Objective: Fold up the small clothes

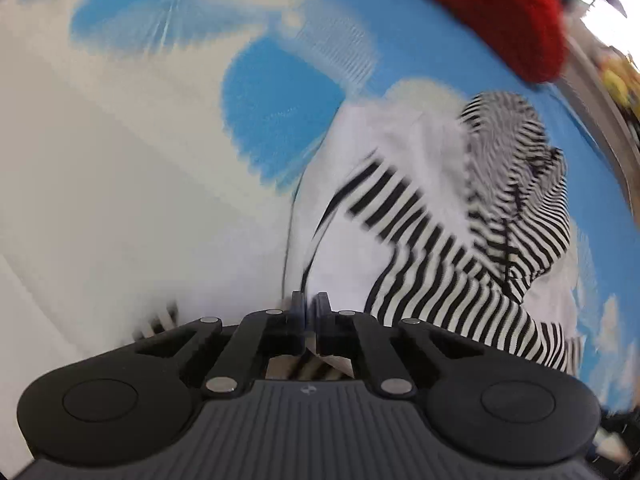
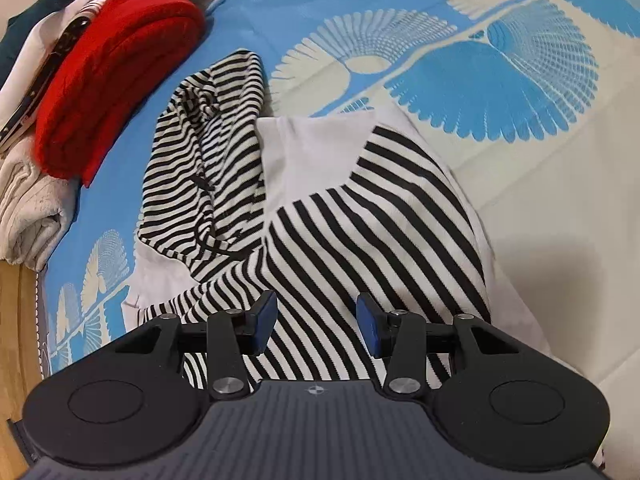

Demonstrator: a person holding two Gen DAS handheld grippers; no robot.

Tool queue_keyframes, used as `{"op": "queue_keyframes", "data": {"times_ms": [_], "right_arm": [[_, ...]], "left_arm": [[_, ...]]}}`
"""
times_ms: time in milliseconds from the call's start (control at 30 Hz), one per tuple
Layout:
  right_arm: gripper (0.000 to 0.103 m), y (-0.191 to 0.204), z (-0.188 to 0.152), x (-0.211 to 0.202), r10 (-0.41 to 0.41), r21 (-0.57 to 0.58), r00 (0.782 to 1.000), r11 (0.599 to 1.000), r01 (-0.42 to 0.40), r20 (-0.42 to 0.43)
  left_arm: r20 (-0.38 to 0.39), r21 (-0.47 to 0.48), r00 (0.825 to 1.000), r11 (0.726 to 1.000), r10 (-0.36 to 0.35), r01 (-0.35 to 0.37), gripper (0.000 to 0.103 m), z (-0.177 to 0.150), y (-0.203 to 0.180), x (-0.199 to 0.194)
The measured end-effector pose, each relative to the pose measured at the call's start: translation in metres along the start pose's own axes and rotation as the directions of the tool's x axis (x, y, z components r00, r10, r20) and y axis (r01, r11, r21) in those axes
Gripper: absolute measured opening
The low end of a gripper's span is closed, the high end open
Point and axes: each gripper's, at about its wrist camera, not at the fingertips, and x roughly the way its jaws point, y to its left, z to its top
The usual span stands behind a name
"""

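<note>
A black-and-white striped hooded top (image 2: 352, 216) lies partly folded on a blue and cream patterned bedspread (image 2: 500, 92). Its hood points toward the far left, and white fabric shows at its edges. My right gripper (image 2: 316, 316) is open just above the striped body near the front edge, blue pads apart and empty. In the blurred left wrist view the same top (image 1: 460, 248) lies to the right. My left gripper (image 1: 310, 304) is shut on a white edge of the top, with striped cloth showing under the fingers.
A folded red knit garment (image 2: 116, 68) lies at the far left on a stack with a beige folded cloth (image 2: 28, 208) and dark clothes. The red garment also shows in the left wrist view (image 1: 500, 12). A wooden floor strip (image 2: 16, 320) runs along the bed's left edge.
</note>
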Motion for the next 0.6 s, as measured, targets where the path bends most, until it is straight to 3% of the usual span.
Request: {"op": "queue_keyframes", "data": {"times_ms": [100,133,233,267,367,433,467,533,600], "right_arm": [[0.047,-0.009,0.001,0.003,-0.016,0.041,1.0,0.999,0.016,-0.008],[0.048,-0.013,0.0,0.005,-0.024,0.066,1.0,0.998,0.025,-0.011],[0.048,-0.025,-0.003,0.013,-0.044,0.132,0.998,0.99,0.049,-0.04],[0.048,-0.03,-0.004,0.016,-0.058,0.149,0.997,0.987,0.065,-0.049],[0.048,-0.044,-0.006,0.024,-0.128,0.19,0.989,0.972,0.139,-0.072],[0.048,-0.05,-0.007,0.026,-0.174,0.202,0.982,0.962,0.186,-0.072],[0.048,-0.052,-0.007,0.027,-0.196,0.202,0.978,0.957,0.206,-0.07],[0.048,-0.054,-0.008,0.028,-0.21,0.193,0.975,0.956,0.219,-0.068],[0.048,-0.051,-0.009,0.027,-0.206,0.188,0.976,0.958,0.216,-0.072]], "left_arm": [[0.091,0.08,0.995,0.996,0.033,-0.04,0.004,-0.004,-0.009,-0.024],[0.064,0.066,0.996,0.996,0.055,-0.059,0.004,-0.006,-0.006,-0.02],[-0.112,-0.033,0.99,0.996,0.081,-0.085,0.005,-0.008,0.011,0.013],[-0.108,-0.05,0.99,0.994,0.09,-0.096,0.006,-0.007,0.014,0.013],[0.066,0.036,0.991,0.992,0.116,-0.119,0.008,0.002,-0.001,-0.015],[0.156,0.093,0.985,0.992,0.069,-0.084,0.011,0.003,-0.014,-0.031],[0.152,0.095,0.988,0.995,0.028,-0.043,0.012,0.003,-0.015,-0.03],[0.045,0.082,0.998,0.996,-0.041,0.037,0.012,0.001,-0.015,-0.012],[-0.121,0.057,0.992,0.998,-0.032,0.039,0.017,-0.008,-0.011,0.02]]}}
